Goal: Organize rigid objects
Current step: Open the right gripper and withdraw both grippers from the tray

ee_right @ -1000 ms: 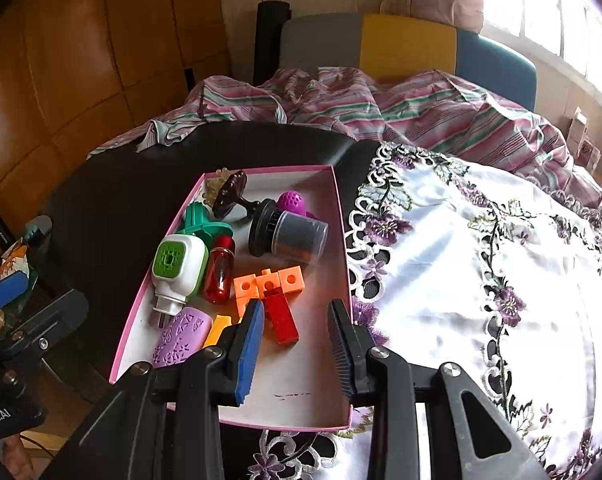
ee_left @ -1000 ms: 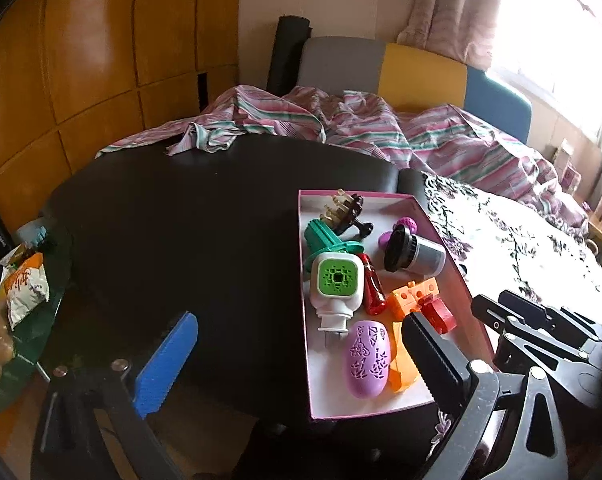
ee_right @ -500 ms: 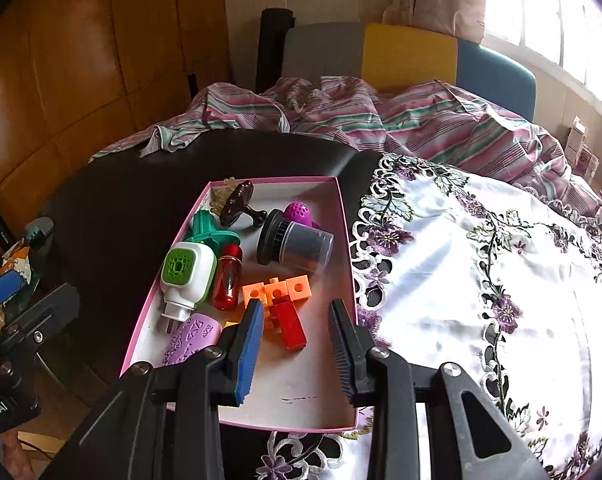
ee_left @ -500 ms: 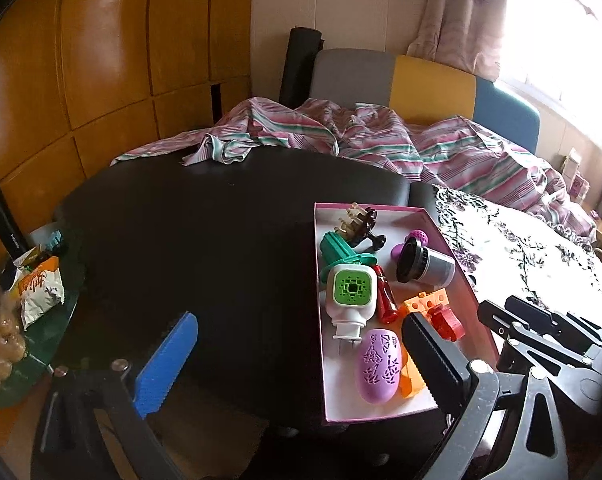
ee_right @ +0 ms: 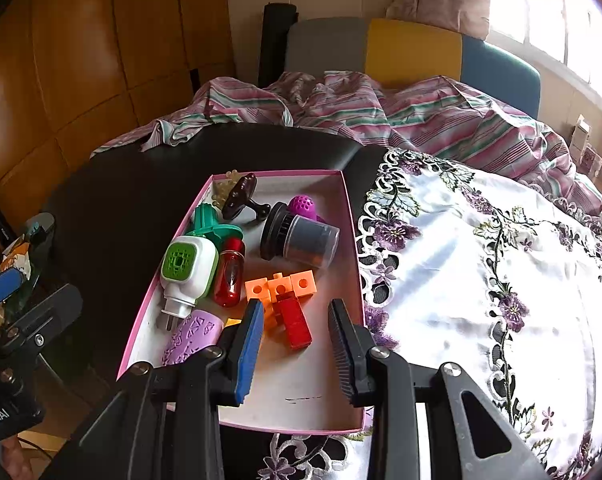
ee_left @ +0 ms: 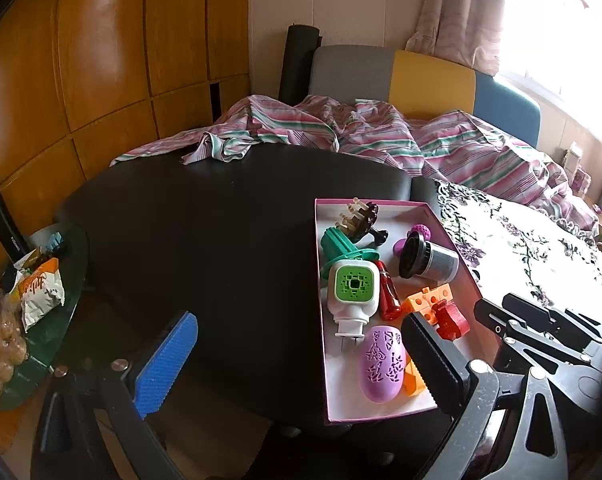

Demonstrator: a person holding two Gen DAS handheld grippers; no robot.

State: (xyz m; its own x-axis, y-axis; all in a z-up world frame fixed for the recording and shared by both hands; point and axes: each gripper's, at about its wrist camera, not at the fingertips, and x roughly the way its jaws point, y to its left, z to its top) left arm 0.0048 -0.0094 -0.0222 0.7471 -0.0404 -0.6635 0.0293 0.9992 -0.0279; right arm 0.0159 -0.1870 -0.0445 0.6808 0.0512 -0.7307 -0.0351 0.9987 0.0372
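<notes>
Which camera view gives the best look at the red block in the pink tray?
The right wrist view: the red block lies whole and near, between the open fingers of the right gripper. In the left wrist view the red block is smaller, and a left gripper finger partly hides it.

A: Where's the light coming from?

B: The window (ee_right: 573,28), upper right. It's blown out to pure white in both views, and the curtain (ee_left: 461,12) beside it looks washed out.

A: Any glare elsewhere?

B: Below the window, the white tablecloth (ee_right: 461,280) shines bright. Far left of the window, the wood panels (ee_left: 101,60) carry soft highlights.

A: Sharpness?

B: Fair in the middle. Edges bend with fisheye curve and corners go black.
</notes>
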